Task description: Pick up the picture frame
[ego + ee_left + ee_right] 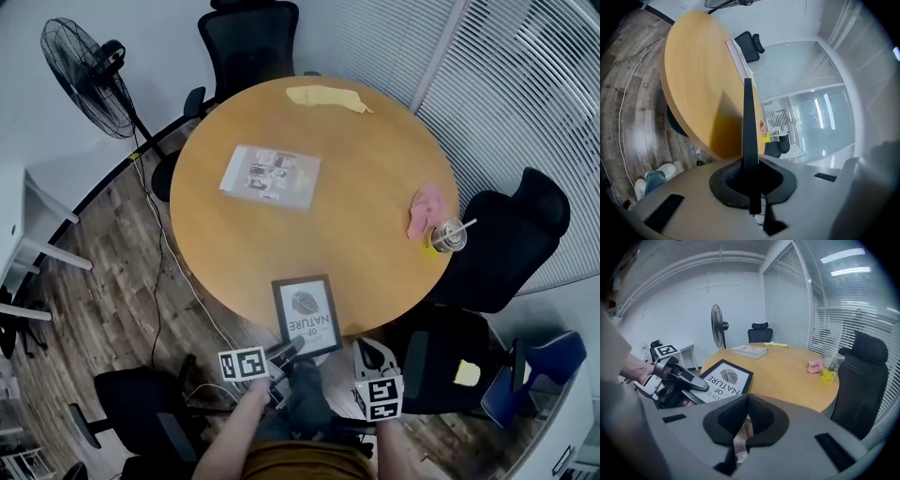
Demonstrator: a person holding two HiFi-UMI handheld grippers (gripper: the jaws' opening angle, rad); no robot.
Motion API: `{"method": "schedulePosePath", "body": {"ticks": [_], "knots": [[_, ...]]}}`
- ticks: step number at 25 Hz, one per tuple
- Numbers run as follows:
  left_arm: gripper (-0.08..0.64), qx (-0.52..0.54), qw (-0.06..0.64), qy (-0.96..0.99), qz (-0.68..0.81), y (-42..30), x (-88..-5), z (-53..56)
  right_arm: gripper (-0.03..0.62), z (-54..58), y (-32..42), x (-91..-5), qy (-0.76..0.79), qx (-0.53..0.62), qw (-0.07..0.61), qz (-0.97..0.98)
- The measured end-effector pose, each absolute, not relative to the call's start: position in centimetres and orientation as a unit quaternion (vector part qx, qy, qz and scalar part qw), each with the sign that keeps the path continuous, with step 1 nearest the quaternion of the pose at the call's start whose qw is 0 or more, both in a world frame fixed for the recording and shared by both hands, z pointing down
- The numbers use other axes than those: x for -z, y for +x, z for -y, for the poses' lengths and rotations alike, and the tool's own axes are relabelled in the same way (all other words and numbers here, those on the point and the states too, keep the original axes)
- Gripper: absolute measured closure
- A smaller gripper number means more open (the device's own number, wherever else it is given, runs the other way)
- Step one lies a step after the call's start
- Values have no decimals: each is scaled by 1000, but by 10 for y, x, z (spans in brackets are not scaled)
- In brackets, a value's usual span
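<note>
A black picture frame [307,314] with a leaf print and lettering lies at the near edge of the round wooden table [375,169], overhanging it slightly. My left gripper [292,349] is shut on the frame's near edge. In the left gripper view the frame [748,122] shows edge-on as a thin dark bar clamped between the jaws. The right gripper view shows the frame [723,378] with the left gripper [677,380] pinching its corner. My right gripper [367,356] hovers just right of the frame, off the table edge, jaws together and empty [747,401].
On the table are a booklet [270,175] at mid-left, a yellow cloth [326,97] at the far side, a pink cloth [427,208] and a plastic cup with a straw [447,235] at the right edge. Black office chairs [511,239] ring the table; a fan [84,66] stands far left.
</note>
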State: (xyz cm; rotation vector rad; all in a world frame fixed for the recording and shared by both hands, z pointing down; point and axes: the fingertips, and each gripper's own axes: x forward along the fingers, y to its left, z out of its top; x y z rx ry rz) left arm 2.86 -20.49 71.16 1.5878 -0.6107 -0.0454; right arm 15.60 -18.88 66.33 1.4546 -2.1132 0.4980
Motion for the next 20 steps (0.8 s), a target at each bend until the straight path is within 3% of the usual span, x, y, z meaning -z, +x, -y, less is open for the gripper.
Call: {"method": "schedulePosePath", "body": {"ticks": [20], "knots": [[523, 41, 601, 757, 252, 15, -639, 176, 580, 159, 134, -599, 584, -159, 182, 775]]}}
